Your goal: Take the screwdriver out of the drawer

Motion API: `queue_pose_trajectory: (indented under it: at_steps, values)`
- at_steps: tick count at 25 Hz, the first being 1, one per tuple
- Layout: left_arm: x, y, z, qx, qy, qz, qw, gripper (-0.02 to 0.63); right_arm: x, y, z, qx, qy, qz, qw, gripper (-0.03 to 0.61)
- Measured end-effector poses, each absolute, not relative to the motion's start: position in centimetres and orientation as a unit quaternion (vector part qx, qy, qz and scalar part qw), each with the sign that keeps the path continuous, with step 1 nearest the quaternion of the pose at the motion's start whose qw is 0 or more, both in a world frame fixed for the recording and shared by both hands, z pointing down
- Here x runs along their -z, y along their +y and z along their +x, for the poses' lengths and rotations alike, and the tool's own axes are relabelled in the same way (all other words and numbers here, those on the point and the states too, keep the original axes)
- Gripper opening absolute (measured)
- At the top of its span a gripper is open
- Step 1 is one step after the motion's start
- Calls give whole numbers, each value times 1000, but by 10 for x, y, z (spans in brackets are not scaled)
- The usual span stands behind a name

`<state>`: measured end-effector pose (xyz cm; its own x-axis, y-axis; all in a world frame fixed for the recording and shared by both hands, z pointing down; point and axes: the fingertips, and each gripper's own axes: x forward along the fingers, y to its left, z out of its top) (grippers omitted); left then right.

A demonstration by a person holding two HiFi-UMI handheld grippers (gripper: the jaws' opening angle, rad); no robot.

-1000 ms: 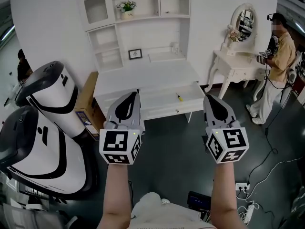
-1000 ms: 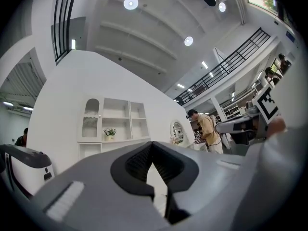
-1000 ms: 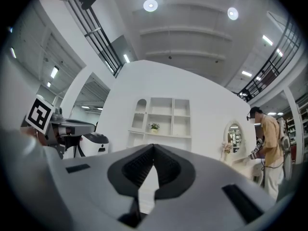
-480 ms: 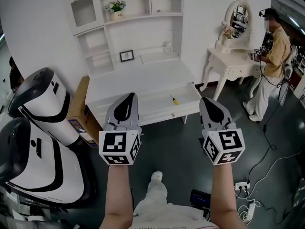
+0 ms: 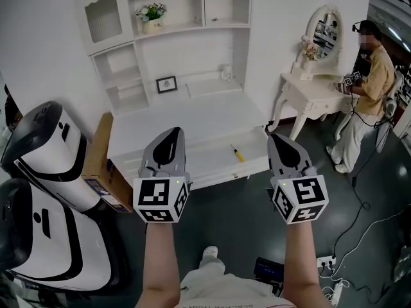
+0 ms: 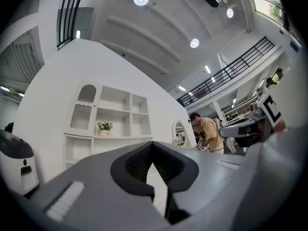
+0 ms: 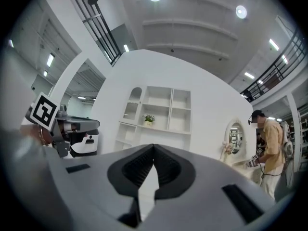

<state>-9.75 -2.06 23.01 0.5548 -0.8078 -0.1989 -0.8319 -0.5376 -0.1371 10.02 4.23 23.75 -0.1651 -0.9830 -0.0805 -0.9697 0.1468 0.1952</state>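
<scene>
In the head view a small screwdriver with a yellow handle lies in the open white drawer of a white desk. My left gripper is held out in front of me, over the drawer's left part, shut and empty. The right gripper is level with it, just right of the screwdriver and off the drawer's right end, also shut with nothing in it. In the left gripper view the left gripper points at the shelf wall; the right gripper does the same in its own view. The screwdriver is hidden in both gripper views.
Two large white-and-black machines and a cardboard box stand left of the desk. A shelf unit with a flower pot and a picture frame rises behind it. At right are a vanity table, a person and floor cables.
The desk and drawer have drawn nearer and slid lower in the head view as both grippers advanced toward them together. Both stayed shut.
</scene>
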Motion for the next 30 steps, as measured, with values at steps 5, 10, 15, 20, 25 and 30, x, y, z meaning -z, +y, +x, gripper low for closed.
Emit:
queue_pose_trajectory:
  at_steps: [5,10,15,20,25,30]
  values:
    - [-235,-80,-96,-53,462,-879,103,9,-240,-14,101,96,-752,651,39,6]
    - [-237,-137,-95,-51,456,-883,101,9,-242,-67,102,93,-745,658,46,6]
    - [-236,-183,-93,-54,447,-887,102,9,-239,-109,107,93,-735,670,46,6]
    - [-240,-211,-87,-51,438,-891,107,9,-240,-139,112,87,-727,679,46,8]
    - [-243,-227,-86,-53,435,-893,105,9,-235,-158,108,91,-732,674,37,47]
    - [-245,-240,-87,-55,439,-891,97,9,-238,-175,103,86,-750,655,34,281]
